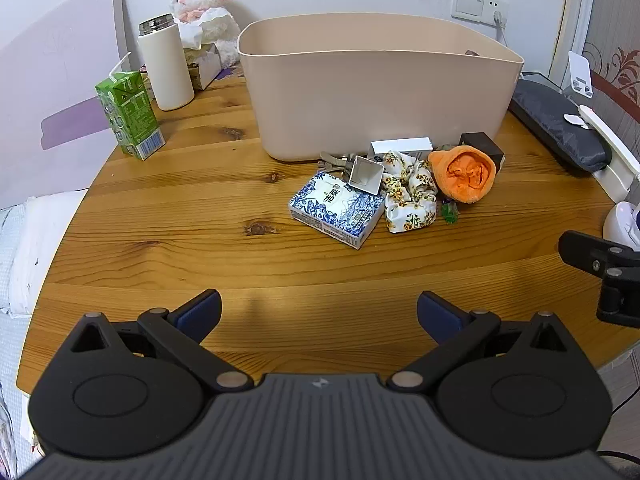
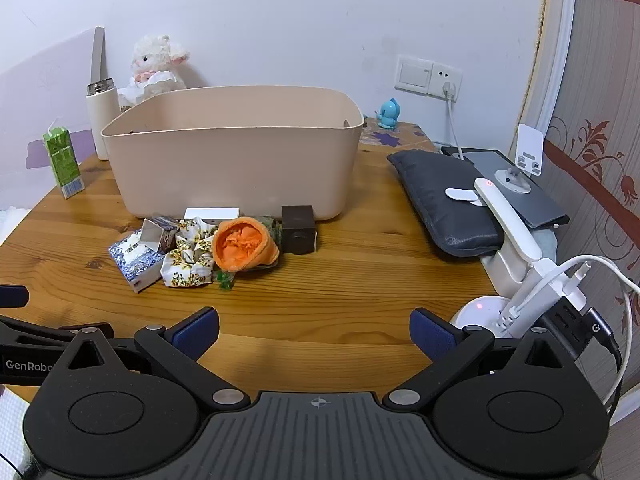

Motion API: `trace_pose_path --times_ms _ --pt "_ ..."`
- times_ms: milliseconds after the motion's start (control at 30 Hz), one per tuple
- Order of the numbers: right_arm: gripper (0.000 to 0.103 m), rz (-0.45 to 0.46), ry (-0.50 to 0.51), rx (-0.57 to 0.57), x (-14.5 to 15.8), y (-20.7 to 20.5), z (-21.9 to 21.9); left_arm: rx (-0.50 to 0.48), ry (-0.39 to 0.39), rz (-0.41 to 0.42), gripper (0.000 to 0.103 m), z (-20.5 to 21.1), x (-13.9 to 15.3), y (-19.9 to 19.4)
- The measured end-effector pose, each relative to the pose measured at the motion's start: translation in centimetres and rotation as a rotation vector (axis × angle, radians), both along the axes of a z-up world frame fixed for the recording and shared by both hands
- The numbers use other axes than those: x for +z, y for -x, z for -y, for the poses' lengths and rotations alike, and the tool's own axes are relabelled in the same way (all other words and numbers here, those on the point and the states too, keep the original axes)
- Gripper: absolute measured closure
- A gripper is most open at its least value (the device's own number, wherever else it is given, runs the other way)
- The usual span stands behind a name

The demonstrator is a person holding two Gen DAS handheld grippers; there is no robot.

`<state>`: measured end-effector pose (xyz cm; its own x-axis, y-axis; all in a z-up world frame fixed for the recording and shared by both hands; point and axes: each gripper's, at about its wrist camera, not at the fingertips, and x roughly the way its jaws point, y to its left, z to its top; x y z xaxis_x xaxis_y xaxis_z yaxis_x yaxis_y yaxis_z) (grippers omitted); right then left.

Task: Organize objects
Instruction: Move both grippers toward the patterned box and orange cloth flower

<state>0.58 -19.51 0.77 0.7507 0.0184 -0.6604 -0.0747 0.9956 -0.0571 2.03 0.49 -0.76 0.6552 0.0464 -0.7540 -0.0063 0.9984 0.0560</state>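
Note:
A beige plastic bin point(image 1: 376, 92) point(image 2: 236, 160) stands on the round wooden table point(image 1: 200, 220) point(image 2: 360, 272). In front of it lies a small pile: a blue-and-white tissue pack point(image 1: 336, 210) point(image 2: 134, 260), a small open white box point(image 1: 365, 175) point(image 2: 154, 236), a floral scrunchie point(image 1: 408, 196) point(image 2: 188, 260), an orange cloth point(image 1: 464, 174) point(image 2: 244, 248), a dark brown box point(image 1: 482, 146) point(image 2: 298, 229), a flat white box point(image 1: 402, 146) point(image 2: 212, 213) and a green candy point(image 1: 450, 213) point(image 2: 225, 280). My left gripper point(image 1: 319, 316) is open and empty, near the table's front edge. My right gripper point(image 2: 314, 334) is open and empty too.
A green drink carton point(image 1: 130, 118) point(image 2: 63, 162), a white flask point(image 1: 165, 66) point(image 2: 100, 122) and a plush lamb point(image 1: 204, 8) point(image 2: 154, 64) stand at the back left. A dark pouch point(image 1: 560, 124) point(image 2: 444, 204), a white lamp point(image 2: 508, 224) and cables point(image 2: 592, 280) crowd the right edge.

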Motion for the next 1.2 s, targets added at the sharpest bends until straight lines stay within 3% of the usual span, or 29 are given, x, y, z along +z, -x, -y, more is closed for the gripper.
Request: trace_pose_path --times_ms 1200 --pt "0.000 -0.054 0.001 0.021 -1.0 -2.9 -0.6 -0.014 -0.014 -0.036 0.000 -0.4 -1.0 -3.0"
